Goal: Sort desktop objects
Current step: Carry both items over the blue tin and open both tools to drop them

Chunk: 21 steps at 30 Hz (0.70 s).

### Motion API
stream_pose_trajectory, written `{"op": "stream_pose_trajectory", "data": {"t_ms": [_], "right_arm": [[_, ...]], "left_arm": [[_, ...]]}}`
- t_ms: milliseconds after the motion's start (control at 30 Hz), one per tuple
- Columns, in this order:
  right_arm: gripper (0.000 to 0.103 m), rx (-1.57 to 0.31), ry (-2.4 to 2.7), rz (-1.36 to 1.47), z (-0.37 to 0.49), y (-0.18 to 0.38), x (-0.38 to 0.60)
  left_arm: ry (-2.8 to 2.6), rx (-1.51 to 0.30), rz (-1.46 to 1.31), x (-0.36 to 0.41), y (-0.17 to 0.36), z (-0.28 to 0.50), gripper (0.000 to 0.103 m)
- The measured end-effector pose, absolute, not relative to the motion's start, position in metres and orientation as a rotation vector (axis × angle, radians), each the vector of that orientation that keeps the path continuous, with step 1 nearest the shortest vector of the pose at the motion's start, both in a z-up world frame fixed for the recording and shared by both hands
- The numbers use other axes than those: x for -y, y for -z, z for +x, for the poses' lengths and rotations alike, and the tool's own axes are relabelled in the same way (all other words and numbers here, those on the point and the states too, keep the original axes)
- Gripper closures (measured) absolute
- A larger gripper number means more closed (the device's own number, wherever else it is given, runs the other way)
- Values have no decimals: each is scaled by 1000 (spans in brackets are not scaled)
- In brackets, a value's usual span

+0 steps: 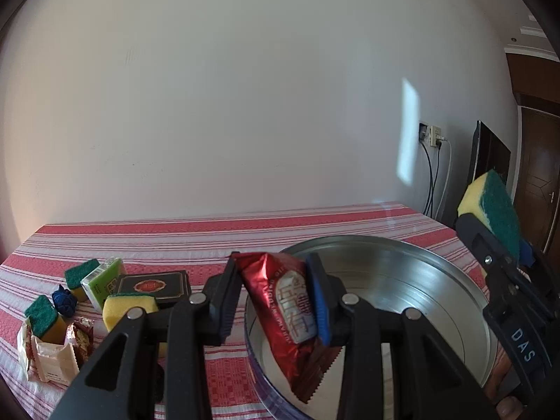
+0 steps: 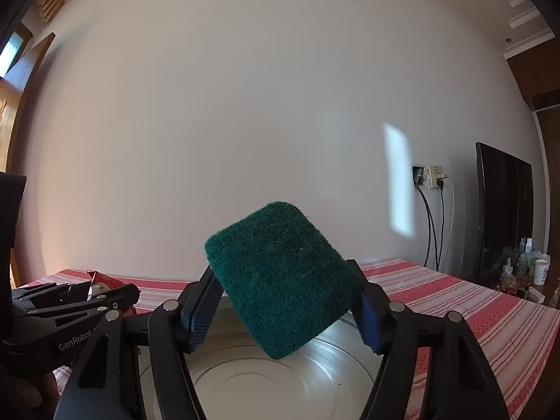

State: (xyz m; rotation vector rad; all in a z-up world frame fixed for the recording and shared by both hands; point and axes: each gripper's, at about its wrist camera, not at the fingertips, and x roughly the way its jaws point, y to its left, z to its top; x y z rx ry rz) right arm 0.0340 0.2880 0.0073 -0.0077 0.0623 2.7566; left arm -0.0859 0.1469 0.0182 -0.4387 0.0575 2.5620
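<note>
My left gripper [image 1: 276, 297] is shut on a red foil snack packet [image 1: 283, 311] and holds it over the left rim of a round metal tin [image 1: 402, 280]. My right gripper [image 2: 283, 308] is shut on a green-and-yellow sponge [image 2: 280, 276] above the same tin [image 2: 262, 385]. The right gripper with its sponge [image 1: 490, 203] also shows at the right edge of the left wrist view. The left gripper shows at the left of the right wrist view [image 2: 70, 301].
On the red-striped tablecloth [image 1: 210, 238] at the left lie several sponges [image 1: 129, 309], a green packet [image 1: 103, 280], a dark box [image 1: 154, 287], a blue knot [image 1: 64, 301] and beige snack packets [image 1: 52, 360]. A wall stands behind; a dark screen [image 2: 504, 210] is at the right.
</note>
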Motion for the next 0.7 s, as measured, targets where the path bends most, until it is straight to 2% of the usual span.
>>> {"op": "stream_pose_trajectory", "data": {"t_ms": [300, 367, 400, 433, 467, 500, 533, 567, 633, 700], "right_arm": [[30, -84, -2722, -37, 30, -6, -306], [19, -88, -2704, -49, 28, -6, -309], [8, -86, -2694, -49, 27, -6, -310], [2, -82, -2688, -40, 28, -5, -310], [1, -79, -2689, -23, 30, -5, -311], [0, -77, -2692, 0, 33, -6, -310], [1, -78, -2694, 21, 35, -6, -311], [1, -79, -2691, 39, 38, -5, -311], [1, -88, -2684, 62, 40, -6, -311], [1, -95, -2675, 78, 41, -5, -315]], "left_arm": [[-2548, -166, -451, -180, -24, -84, 67], [-2550, -187, -464, -187, -20, -85, 66], [-2558, -196, -464, -189, -17, -86, 65], [-2568, -204, -458, -191, -15, -85, 63], [-2584, -214, -447, -191, -13, -85, 59], [-2608, -218, -433, -191, -12, -84, 49], [-2637, -212, -413, -187, -13, -83, 35], [-2665, -200, -389, -185, -13, -81, 27], [-2709, -156, -353, -176, -14, -79, 0], [-2719, -86, -343, -166, -16, -79, 1]]}}
